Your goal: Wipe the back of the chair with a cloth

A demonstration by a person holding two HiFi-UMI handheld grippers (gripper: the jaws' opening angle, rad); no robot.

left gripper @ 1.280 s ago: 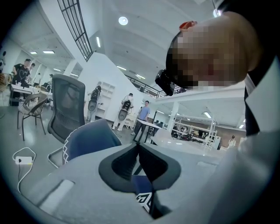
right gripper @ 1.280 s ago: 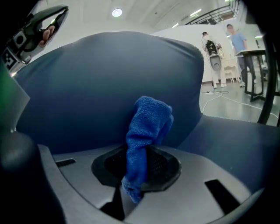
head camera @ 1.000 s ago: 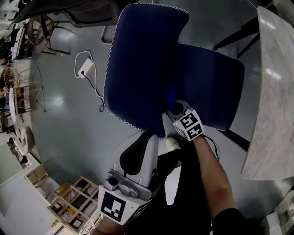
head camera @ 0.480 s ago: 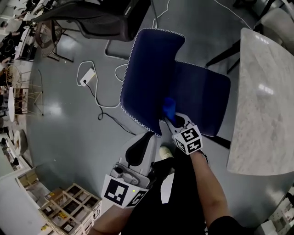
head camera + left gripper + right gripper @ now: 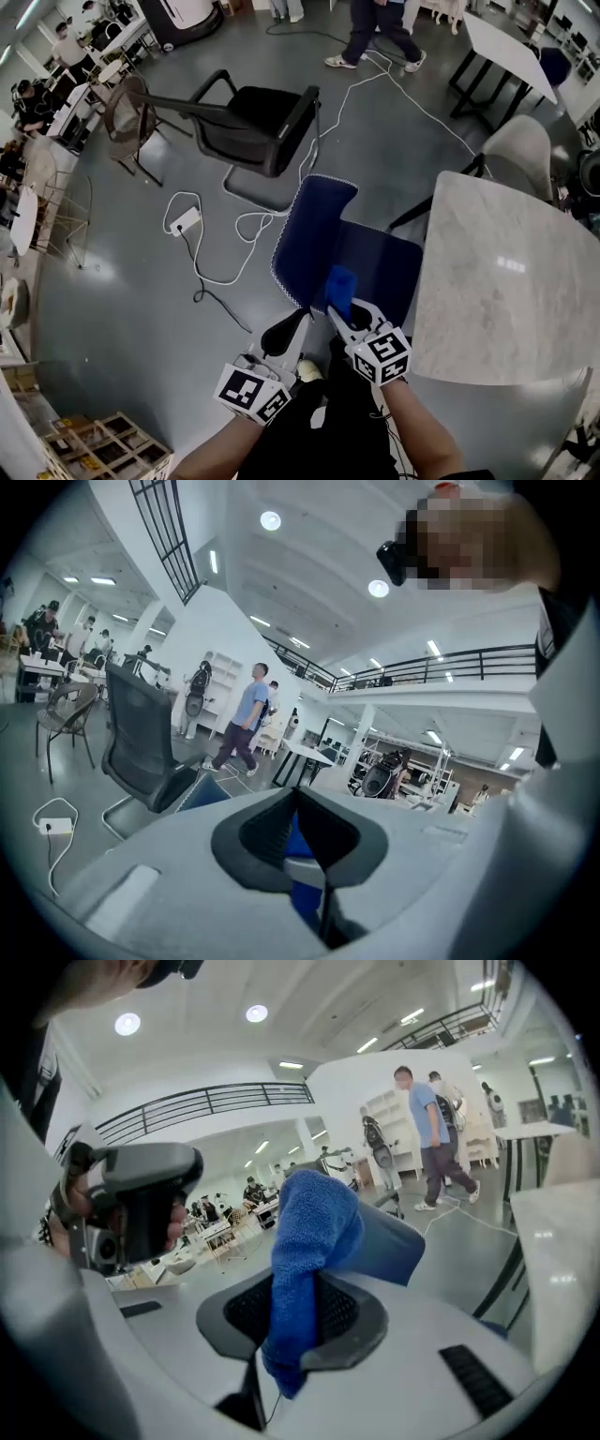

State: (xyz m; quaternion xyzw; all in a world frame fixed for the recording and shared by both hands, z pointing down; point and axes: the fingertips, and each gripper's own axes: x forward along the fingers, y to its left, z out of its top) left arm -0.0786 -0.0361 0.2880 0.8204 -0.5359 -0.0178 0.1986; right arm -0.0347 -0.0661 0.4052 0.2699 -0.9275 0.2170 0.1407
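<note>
The blue chair stands on the grey floor in the head view, its back [image 5: 314,234] upright on the left and its seat [image 5: 380,267] to the right. My right gripper [image 5: 345,314] is shut on a blue cloth [image 5: 339,284], held near the lower edge of the chair back; contact cannot be told. The right gripper view shows the cloth [image 5: 309,1241] bunched up out of the jaws, the chair back [image 5: 384,1241] behind it. My left gripper [image 5: 281,333] hangs shut and holds nothing, left of the right one and short of the chair.
A black office chair [image 5: 248,117] stands beyond the blue one. A marble table [image 5: 506,281] fills the right side. A white cable and power strip [image 5: 185,222] lie on the floor at left. A person [image 5: 380,28] walks at the far end. Wooden crates [image 5: 84,445] sit at bottom left.
The view has pulled far back and up, so the chair looks much smaller. The right gripper and cloth have come back from the chair's back towards me; the left gripper stayed close by.
</note>
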